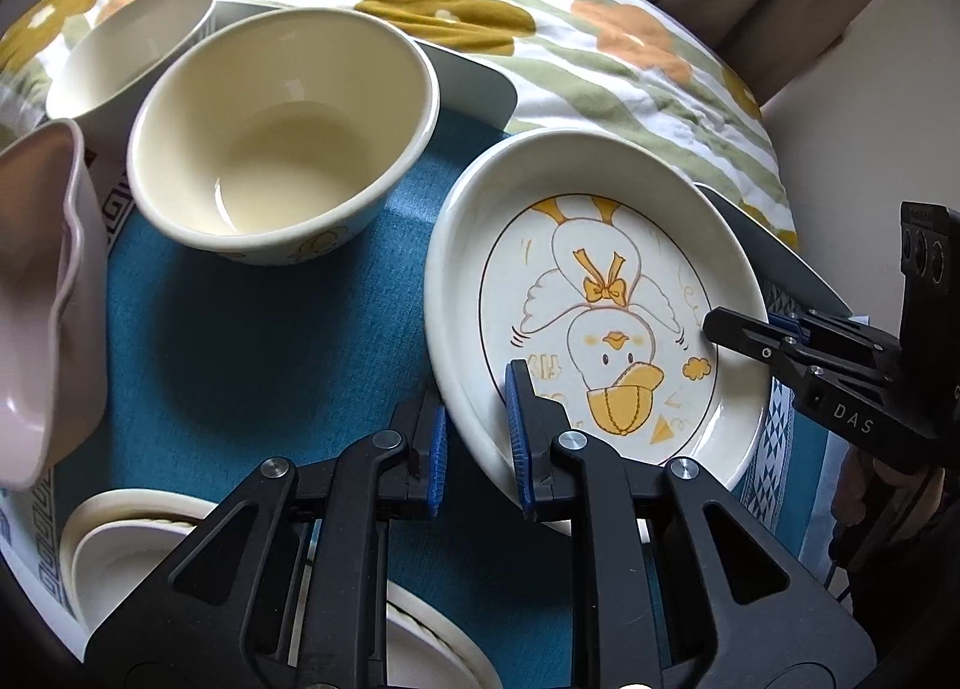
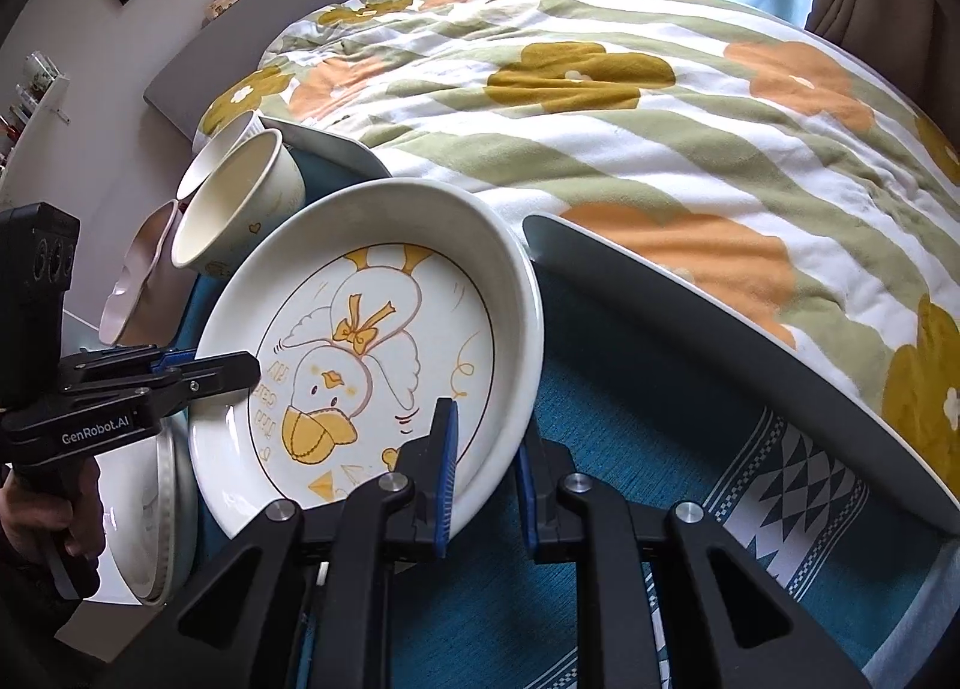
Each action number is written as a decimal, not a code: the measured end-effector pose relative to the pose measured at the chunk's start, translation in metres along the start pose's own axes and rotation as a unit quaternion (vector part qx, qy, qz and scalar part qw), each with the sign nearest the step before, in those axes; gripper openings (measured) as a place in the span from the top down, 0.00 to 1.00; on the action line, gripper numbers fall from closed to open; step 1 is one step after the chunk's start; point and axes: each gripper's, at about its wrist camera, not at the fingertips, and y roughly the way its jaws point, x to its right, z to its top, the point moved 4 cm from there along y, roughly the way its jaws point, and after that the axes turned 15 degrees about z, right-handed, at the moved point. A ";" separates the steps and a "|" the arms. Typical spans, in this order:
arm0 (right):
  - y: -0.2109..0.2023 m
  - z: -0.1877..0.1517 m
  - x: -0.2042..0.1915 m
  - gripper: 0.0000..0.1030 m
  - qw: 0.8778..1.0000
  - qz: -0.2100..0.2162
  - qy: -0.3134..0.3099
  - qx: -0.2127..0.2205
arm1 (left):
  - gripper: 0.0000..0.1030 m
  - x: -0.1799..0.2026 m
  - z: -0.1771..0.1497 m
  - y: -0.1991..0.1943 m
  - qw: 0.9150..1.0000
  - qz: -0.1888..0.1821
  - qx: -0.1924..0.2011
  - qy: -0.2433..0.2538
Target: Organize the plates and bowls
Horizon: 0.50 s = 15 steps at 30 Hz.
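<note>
Left wrist view: both hand-held grippers, left [image 1: 477,443] and right [image 2: 486,479], are pinching opposite rims of the duck plate [image 1: 600,305] beside the cream bowl [image 1: 282,137], so uneven lifting could tip it loose.

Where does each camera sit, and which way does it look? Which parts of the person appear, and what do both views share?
Left wrist: on the left hand-held gripper, looking steeply down at the duck plate it clamps; no hand clearly shows.
Right wrist: on the right hand-held gripper, looking down over the same plate's opposite rim; a hand shows.
Shared: duck plate, cream bowl, flowered blanket, each other's gripper.
</note>
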 end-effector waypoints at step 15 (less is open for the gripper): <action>-0.053 -0.026 -0.109 0.84 0.995 -0.061 0.007 0.082 | 0.85 -0.044 -0.017 -0.094 0.995 -0.039 0.056 0.073</action>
